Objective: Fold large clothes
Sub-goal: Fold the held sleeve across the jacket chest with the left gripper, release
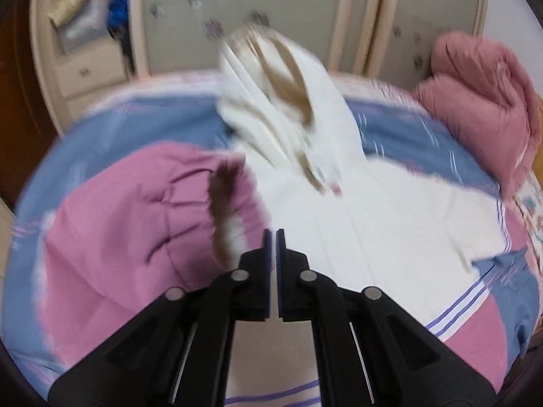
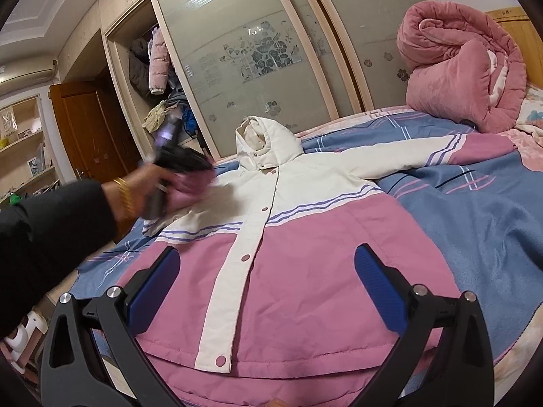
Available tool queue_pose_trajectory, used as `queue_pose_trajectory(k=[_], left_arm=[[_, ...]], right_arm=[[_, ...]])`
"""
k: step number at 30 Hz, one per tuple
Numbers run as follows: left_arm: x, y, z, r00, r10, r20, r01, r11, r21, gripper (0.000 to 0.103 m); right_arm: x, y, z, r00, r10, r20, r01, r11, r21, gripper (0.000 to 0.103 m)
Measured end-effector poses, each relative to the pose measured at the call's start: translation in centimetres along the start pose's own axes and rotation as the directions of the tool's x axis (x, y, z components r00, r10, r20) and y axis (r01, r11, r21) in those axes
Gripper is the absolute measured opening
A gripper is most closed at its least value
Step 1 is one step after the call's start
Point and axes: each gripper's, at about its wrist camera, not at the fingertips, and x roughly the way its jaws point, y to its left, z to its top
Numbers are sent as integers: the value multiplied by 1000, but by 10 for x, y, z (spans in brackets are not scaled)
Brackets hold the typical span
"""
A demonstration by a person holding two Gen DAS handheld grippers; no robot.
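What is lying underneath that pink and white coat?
The coat lies spread on a bed, over a blue blanket with pink and white lines. The blanket shows all around it; what it looks like directly beneath the coat is covered.

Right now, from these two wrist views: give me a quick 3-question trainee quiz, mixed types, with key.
1. True or false: the right gripper stands open above the pink lower half of the jacket.
2. What lies rolled up at the far right of the bed? A) pink quilt B) grey towel C) green pillow
3. Fill in: the jacket's hood points toward the ____ doors.
Key: 1 true; 2 A; 3 wardrobe.
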Motion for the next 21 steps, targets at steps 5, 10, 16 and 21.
queue_pose_trajectory(k=[5,10,16,21], left_arm=[[28,-26,-41,999,-44,-17,45,999,23,60],[-85,-43,-97,967,-122,224,119,993,27,93],[-246,-35,-225,916,13,401,23,996,-83,101],[-310,-35,-306,909,168,381,-124,983,-139,101]], right_arm=[[3,1,-1,1000,-5,-20,5,1000,-20,102],[-1,3,0,999,-35,-8,35,998,-51,102],[-11,3,2,997,-79,-3,79,995,-59,102],[-19,13,-5,989,-145,9,145,983,-110,102]])
